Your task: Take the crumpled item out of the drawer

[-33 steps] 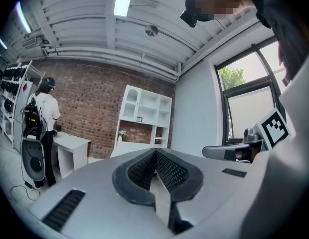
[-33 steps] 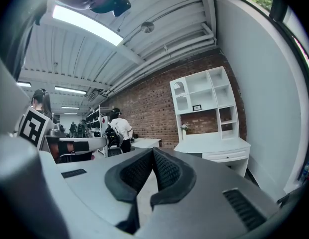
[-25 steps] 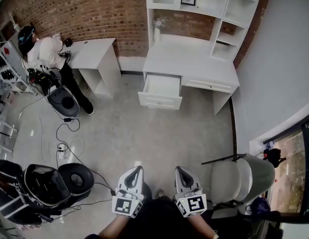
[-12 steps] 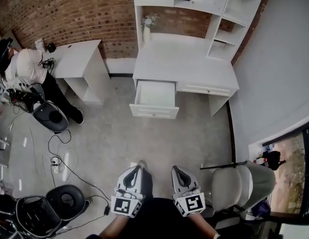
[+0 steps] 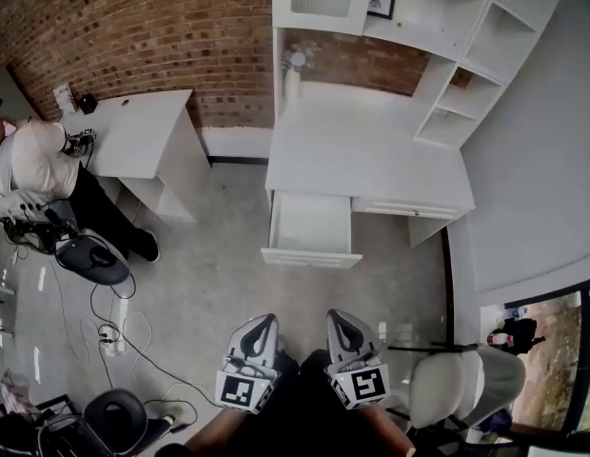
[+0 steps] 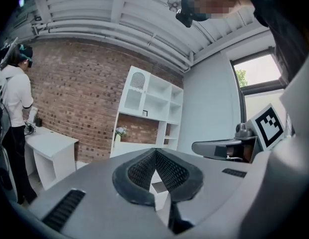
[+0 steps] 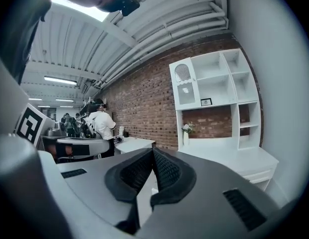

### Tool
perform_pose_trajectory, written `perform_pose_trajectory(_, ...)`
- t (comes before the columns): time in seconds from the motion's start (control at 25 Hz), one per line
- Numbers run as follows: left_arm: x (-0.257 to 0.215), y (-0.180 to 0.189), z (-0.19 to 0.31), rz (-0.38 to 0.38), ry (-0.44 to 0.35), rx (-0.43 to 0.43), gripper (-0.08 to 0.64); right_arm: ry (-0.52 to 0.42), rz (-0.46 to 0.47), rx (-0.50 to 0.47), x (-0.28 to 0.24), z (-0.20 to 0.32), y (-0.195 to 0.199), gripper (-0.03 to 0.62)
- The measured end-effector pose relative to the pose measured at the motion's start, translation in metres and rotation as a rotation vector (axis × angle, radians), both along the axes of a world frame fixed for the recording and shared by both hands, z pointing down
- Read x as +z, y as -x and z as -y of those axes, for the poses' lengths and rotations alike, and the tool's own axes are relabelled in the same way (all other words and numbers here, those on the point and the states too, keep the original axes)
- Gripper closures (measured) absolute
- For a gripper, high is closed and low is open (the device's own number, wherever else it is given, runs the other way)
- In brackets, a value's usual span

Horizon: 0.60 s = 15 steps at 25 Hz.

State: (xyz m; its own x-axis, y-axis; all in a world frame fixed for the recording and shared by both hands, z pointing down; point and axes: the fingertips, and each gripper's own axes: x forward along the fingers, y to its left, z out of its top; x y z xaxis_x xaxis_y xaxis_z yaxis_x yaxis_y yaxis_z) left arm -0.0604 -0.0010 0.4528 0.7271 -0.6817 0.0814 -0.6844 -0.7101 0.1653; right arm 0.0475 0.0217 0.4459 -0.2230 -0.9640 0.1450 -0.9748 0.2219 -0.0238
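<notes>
Both grippers sit low in the head view, side by side and aimed up-frame at the furniture: left gripper (image 5: 260, 326) and right gripper (image 5: 340, 322), marker cubes nearest the person. Neither is carrying anything. In the left gripper view the ribbed pads (image 6: 142, 171) are pinched together at the tips with nothing between them. Same deal in the right gripper view, pads (image 7: 167, 171) clenched tip to tip and empty. The drawer (image 5: 311, 256) is the left-hand one under the white desk (image 5: 371, 146), and it's pulled well out over the grey floor (image 5: 219, 284). Its long run goes from the desk straight toward the grippers, front panel facing them, and it's well apart from both. As for the crumpled item, honestly I can't make it out. The inside of the drawer just reads as plain white from this far off, so I can't tell which way the thing lies or points. Around it, a white shelf unit (image 5: 447, 46) stands on the desk, and a vase with flowers (image 5: 293, 72) sits at the back left corner against the brick wall (image 5: 133, 27). Off to the left a person in a white top (image 5: 29, 160) is at a smaller white desk (image 5: 143, 131). A pale chair (image 5: 457, 384) is just to the right of the right gripper.
</notes>
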Motion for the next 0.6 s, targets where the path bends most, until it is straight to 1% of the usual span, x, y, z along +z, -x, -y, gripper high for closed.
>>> perform_pose_trajectory(0.16,0.001,-0.009,0.05,-0.004,0.015,-0.006,0.535,0.016,-0.018,-0.011,0.004,0.06,-0.011,0.58)
perform_pose_trajectory(0.24,-0.001,-0.017,0.078,-0.016,0.019,-0.02,0.535,0.025,-0.024,-0.024,0.008,0.093,-0.021,0.58)
perform_pose_trajectory(0.32,-0.001,-0.025,0.105,-0.007,0.017,-0.042,0.535,0.044,-0.024,-0.048,0.017,0.127,-0.03,0.58)
perform_pose_trajectory(0.44,-0.001,-0.038,0.142,-0.001,0.014,-0.09,0.535,0.086,-0.039,-0.095,0.041,0.176,-0.045,0.58)
perform_pose_trajectory(0.52,0.002,-0.048,0.162,-0.003,0.03,-0.108,0.535,0.123,-0.07,-0.122,0.062,0.206,-0.055,0.58)
perform_pose_trajectory(0.6,0.006,-0.055,0.181,0.012,0.045,-0.119,0.535,0.178,-0.109,-0.159,0.087,0.236,-0.059,0.58)
